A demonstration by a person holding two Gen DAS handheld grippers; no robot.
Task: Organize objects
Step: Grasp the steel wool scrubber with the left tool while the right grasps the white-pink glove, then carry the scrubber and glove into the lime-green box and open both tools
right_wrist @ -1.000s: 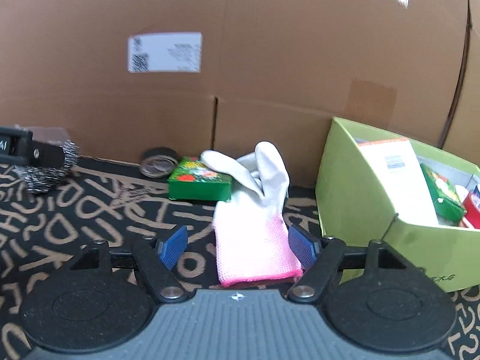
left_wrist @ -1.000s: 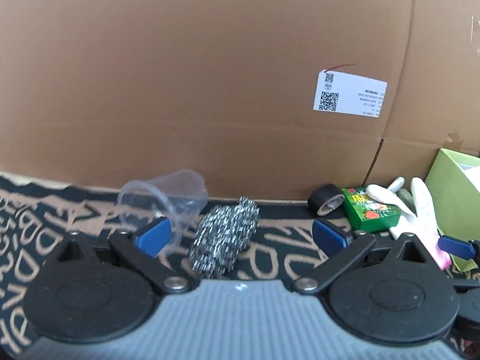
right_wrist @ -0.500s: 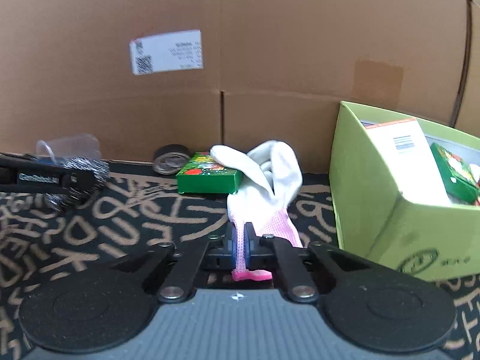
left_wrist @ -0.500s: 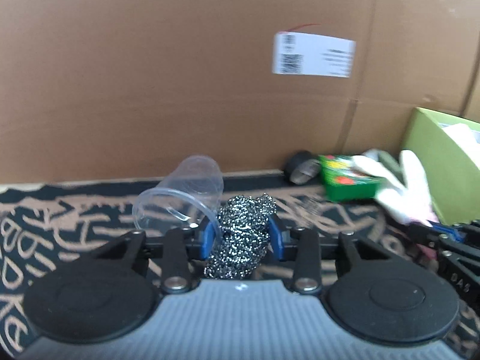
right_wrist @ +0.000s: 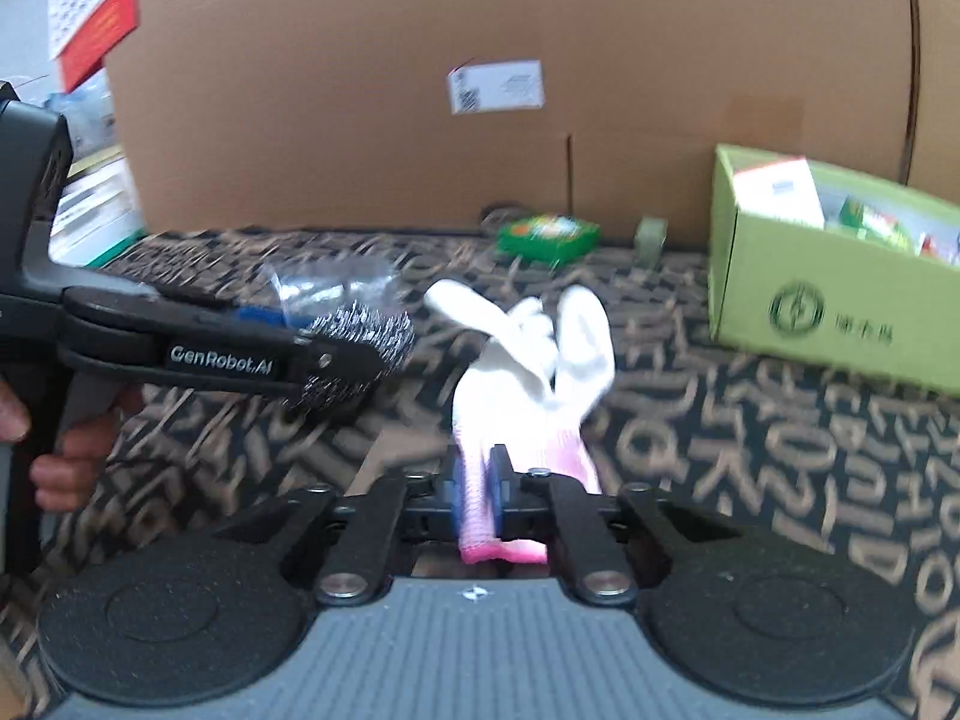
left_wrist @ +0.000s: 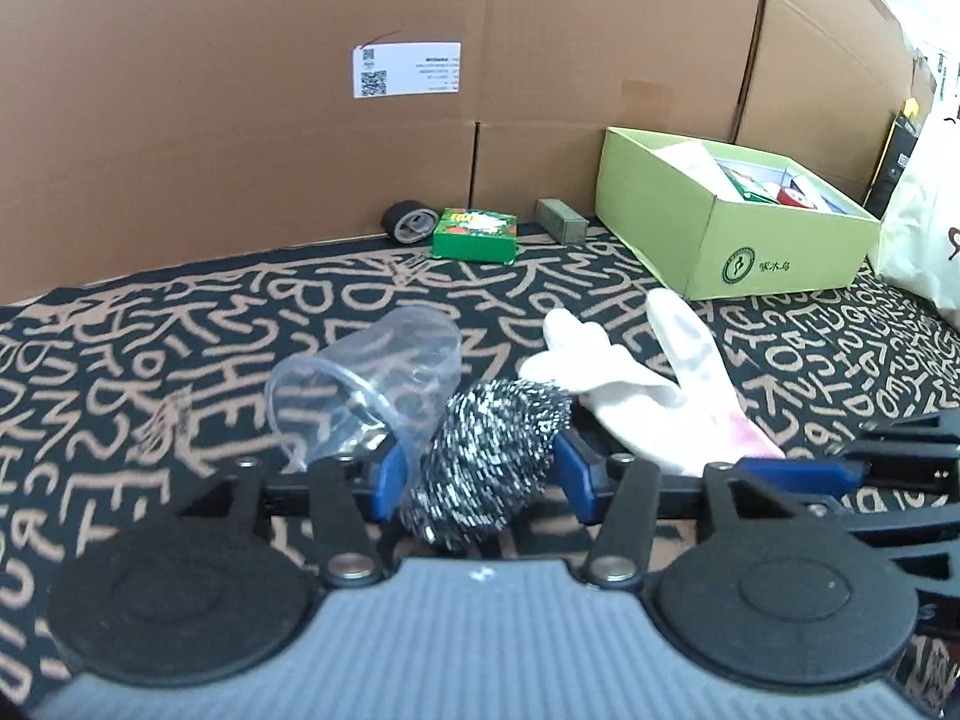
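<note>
Plainly both loads are light and soft: the left gripper [left_wrist: 477, 474] clasps the springy steel scourer [left_wrist: 489, 456] around its middle, its jaws having just eased wider, while the right gripper [right_wrist: 477, 492], likewise just eased, pinches the limp glove [right_wrist: 528, 384] at its pink cuff.

Shiny wire scourer [left_wrist: 489, 468], clear plastic cup [left_wrist: 366, 387], white knit glove [left_wrist: 648, 387]

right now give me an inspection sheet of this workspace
surface: black mat with tan lettering
job's things: steel wool scourer; white glove with pink cuff; green open box partly filled
clutter: clear plastic cup on its side; small green packet; tape roll
grippers: left gripper clamps the scourer; right gripper clamps the glove's cuff
cables: nothing seen
surroundings: cardboard wall with a white label
</note>
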